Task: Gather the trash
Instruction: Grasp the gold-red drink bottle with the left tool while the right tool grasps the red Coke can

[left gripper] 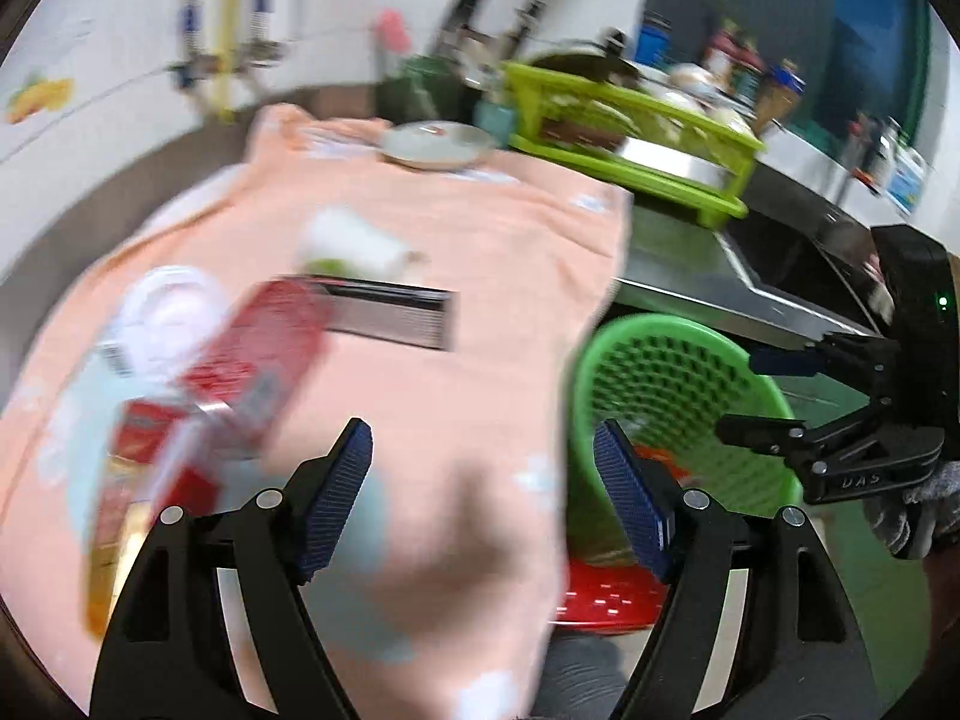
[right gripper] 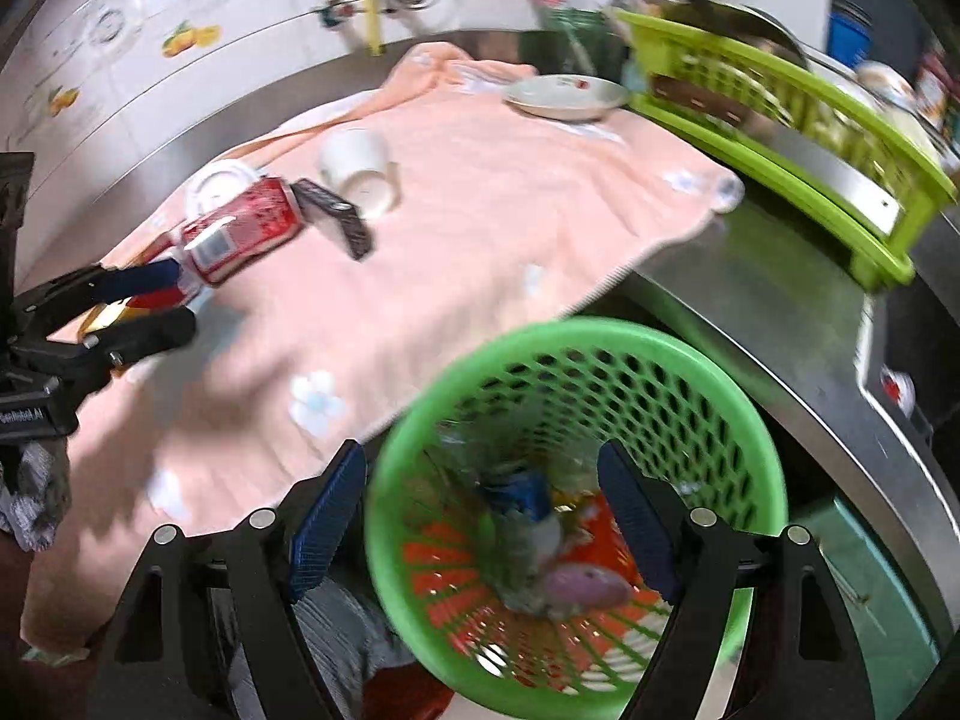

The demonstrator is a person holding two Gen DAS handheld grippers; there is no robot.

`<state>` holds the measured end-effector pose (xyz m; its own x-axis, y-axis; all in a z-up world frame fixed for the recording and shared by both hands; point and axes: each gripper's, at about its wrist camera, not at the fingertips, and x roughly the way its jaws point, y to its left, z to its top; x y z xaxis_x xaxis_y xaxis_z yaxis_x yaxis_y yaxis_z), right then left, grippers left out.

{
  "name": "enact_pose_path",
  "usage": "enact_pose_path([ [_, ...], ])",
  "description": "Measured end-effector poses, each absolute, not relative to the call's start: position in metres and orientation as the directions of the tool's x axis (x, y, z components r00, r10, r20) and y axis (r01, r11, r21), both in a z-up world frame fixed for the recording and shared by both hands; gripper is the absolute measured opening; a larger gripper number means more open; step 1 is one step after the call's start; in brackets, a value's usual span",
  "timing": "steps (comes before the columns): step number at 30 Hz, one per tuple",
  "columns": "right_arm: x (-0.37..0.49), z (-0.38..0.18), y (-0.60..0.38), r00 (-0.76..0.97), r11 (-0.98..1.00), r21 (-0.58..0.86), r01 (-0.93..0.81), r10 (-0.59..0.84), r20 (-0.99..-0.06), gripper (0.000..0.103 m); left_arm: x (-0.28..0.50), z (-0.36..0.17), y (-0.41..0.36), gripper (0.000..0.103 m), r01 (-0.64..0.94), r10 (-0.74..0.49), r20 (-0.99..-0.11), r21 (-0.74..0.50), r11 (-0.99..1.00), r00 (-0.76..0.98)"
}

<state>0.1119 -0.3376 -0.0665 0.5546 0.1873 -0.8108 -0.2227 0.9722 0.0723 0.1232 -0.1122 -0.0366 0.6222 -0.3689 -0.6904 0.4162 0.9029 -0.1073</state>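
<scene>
A green mesh waste basket [right gripper: 576, 480] stands beside the counter's front edge, with several pieces of trash [right gripper: 540, 540] inside. It also shows in the left wrist view [left gripper: 672, 396]. My right gripper [right gripper: 483, 504] is open and empty over the basket's rim. My left gripper [left gripper: 483, 480] is open and empty above the peach cloth [left gripper: 420, 276]. A red can [right gripper: 252, 222] lies on its side on the cloth, close to the left gripper's fingers [right gripper: 138, 282]. A red carton [left gripper: 180, 450], blurred, lies by it.
A white cup [right gripper: 360, 171] lies tipped on the cloth beside a dark flat box [right gripper: 336, 216] and a white lid [right gripper: 216, 183]. A white plate [right gripper: 564, 96] sits at the back. A green dish rack [right gripper: 780, 120] stands right, with a steel sink [left gripper: 792, 276] beyond.
</scene>
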Motion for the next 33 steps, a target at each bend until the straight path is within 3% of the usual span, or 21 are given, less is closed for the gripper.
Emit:
enact_pose_path([
  [8,0.141,-0.058,-0.275,0.540,0.949,0.070,-0.307,0.234,-0.809,0.077,0.123,-0.024,-0.017,0.079,0.232,-0.205,-0.681,-0.053,0.971,0.703],
  [13,0.156,-0.054,-0.238,0.531,0.939,0.074,-0.335,0.254,-0.809,0.077,0.135,-0.041,0.019,0.081,0.190,-0.162,-0.724,-0.043,0.981,0.670],
  [24,0.182,-0.047,-0.184,0.504,0.938,0.101,-0.332,0.267,-0.821,0.077,0.164,-0.084,0.029,0.081,0.220,-0.167,-0.818,-0.050,0.974,0.551],
  [30,0.207,-0.046,-0.176,0.467,0.942,0.220,-0.252,0.318,-0.825,0.077,0.173,-0.100,0.030,0.081,0.208,-0.162,-0.841,-0.061,0.976,0.516],
  [33,0.218,-0.044,-0.171,0.471,0.944,0.253,-0.212,0.325,-0.820,0.077,0.175,-0.103,0.030,0.076,0.202,-0.170,-0.843,-0.075,0.977,0.511],
])
